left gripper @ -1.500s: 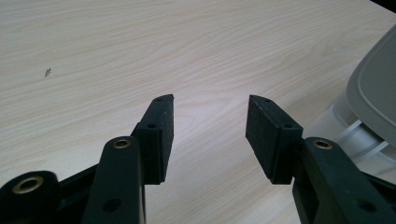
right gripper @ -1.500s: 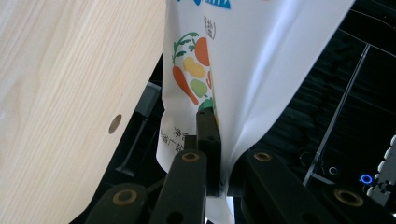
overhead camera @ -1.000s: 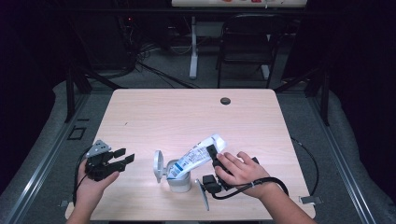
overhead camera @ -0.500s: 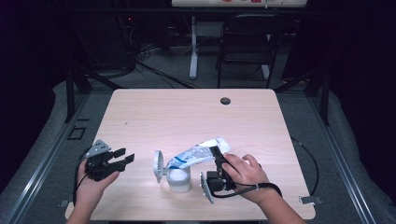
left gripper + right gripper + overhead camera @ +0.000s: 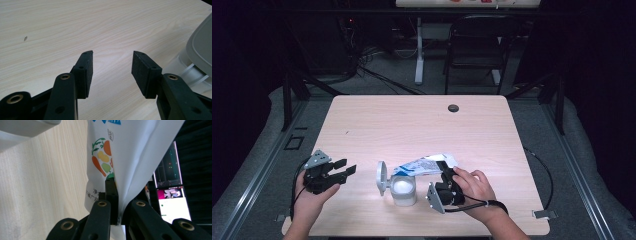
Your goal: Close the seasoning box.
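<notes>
A white and blue bag (image 5: 424,165) printed with vegetables lies tilted, its mouth over an open white tub (image 5: 403,192) that holds white powder. The tub's hinged lid (image 5: 382,177) stands up on its left. My right gripper (image 5: 445,170) is shut on the bag's back end; in the right gripper view the jaws (image 5: 116,185) pinch the bag (image 5: 130,150) beside the tub (image 5: 22,130). My left gripper (image 5: 348,166) hovers open to the left of the tub with nothing between its fingers. The left gripper view has those jaws (image 5: 112,53) over bare wood, the lid (image 5: 201,47) at the right edge.
The light wooden table (image 5: 412,125) has a small black grommet (image 5: 453,108) near its far edge. A cable (image 5: 542,170) trails off the right side. A dark chair (image 5: 472,45) and stand legs are on the floor beyond the table.
The bag's held end has come down, so the bag lies flatter over the tub, and the right hand has turned with it. The left gripper has kept still.
</notes>
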`<state>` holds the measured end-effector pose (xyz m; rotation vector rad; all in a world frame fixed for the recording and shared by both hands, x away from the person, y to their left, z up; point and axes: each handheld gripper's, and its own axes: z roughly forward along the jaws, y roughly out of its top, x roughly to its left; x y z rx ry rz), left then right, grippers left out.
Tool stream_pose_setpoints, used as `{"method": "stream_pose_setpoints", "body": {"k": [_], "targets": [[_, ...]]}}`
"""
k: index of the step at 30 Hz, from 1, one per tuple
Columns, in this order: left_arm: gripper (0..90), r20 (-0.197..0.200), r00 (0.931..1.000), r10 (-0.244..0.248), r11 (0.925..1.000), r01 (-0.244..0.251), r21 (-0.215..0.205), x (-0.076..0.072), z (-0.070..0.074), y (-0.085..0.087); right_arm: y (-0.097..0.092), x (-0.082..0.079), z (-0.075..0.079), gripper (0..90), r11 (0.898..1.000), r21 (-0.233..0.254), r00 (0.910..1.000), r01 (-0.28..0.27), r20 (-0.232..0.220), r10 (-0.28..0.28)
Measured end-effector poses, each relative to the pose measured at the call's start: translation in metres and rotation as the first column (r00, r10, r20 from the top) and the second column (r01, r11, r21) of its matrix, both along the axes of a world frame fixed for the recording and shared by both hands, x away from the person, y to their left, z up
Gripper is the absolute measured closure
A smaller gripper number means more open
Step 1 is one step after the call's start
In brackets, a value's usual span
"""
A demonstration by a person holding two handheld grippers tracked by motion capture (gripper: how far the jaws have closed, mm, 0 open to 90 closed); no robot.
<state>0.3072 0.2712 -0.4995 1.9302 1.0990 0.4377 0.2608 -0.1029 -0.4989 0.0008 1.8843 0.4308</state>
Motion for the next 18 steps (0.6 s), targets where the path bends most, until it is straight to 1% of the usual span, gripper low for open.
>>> {"method": "stream_pose_setpoints", "body": {"k": [1, 4, 5, 8, 9, 10, 11, 14, 15, 16, 17, 18], "targets": [[52.3, 0.0, 1.0, 0.0, 1.0, 0.0, -0.002, 0.0, 0.0, 0.0, 0.0, 0.001, -0.001, 88.7, 1.0, 0.02, 1.0, -0.003, -0.006, 0.003], [52.3, -0.002, 1.0, -0.001, 1.0, 0.001, 0.002, 0.0, 0.0, 0.0, -0.001, 0.002, 0.0, 88.7, 0.998, 0.056, 0.999, 0.019, -0.04, -0.017], [52.3, -0.003, 1.0, -0.002, 1.0, 0.002, 0.002, 0.0, -0.001, -0.001, -0.002, 0.004, -0.001, 88.7, 0.996, 0.082, 0.9984, 0.02, -0.054, -0.015], [52.2, -0.002, 1.0, -0.004, 1.0, 0.004, 0.003, 0.0, 0.0, -0.001, -0.004, 0.007, -0.002, 88.7, 0.992, 0.124, 0.9956, 0.037, -0.091, -0.026], [52.3, -0.002, 1.0, -0.004, 1.0, 0.004, 0.003, 0.0, 0.0, -0.001, -0.005, 0.008, -0.003, 88.7, 0.988, 0.149, 0.9947, 0.04, -0.099, -0.026], [52.3, -0.002, 1.0, -0.003, 1.0, 0.003, 0.003, 0.0, 0.0, -0.001, -0.006, 0.009, -0.003, 88.7, 0.987, 0.155, 0.9935, 0.049, -0.109, -0.033], [52.3, -0.004, 1.0, -0.003, 1.0, 0.003, 0.006, 0.0, 0.0, -0.001, -0.006, 0.009, -0.003, 88.7, 0.984, 0.17, 0.9928, 0.055, -0.114, -0.036], [52.3, -0.005, 1.0, -0.002, 1.0, 0.002, 0.005, 0.0, -0.001, -0.001, -0.008, 0.01, -0.005, 88.7, 0.97, 0.228, 0.9865, 0.08, -0.158, -0.045], [52.3, -0.007, 1.0, -0.003, 1.0, 0.003, 0.007, 0.0, -0.001, -0.001, -0.009, 0.01, -0.005, 88.7, 0.967, 0.237, 0.9844, 0.087, -0.17, -0.047], [52.3, -0.006, 1.0, -0.004, 1.0, 0.004, 0.005, 0.0, -0.001, -0.001, -0.01, 0.011, -0.006, 88.6, 0.962, 0.259, 0.9835, 0.089, -0.176, -0.043], [52.2, -0.005, 1.0, -0.005, 0.9999, 0.005, 0.009, 0.0, -0.001, -0.002, -0.01, 0.011, -0.006, 88.7, 0.959, 0.266, 0.9807, 0.097, -0.19, -0.046], [52.2, -0.004, 1.0, -0.006, 1.0, 0.006, 0.007, 0.0, -0.001, -0.002, -0.011, 0.011, -0.007, 88.6, 0.954, 0.282, 0.9789, 0.1, -0.199, -0.044]]}}
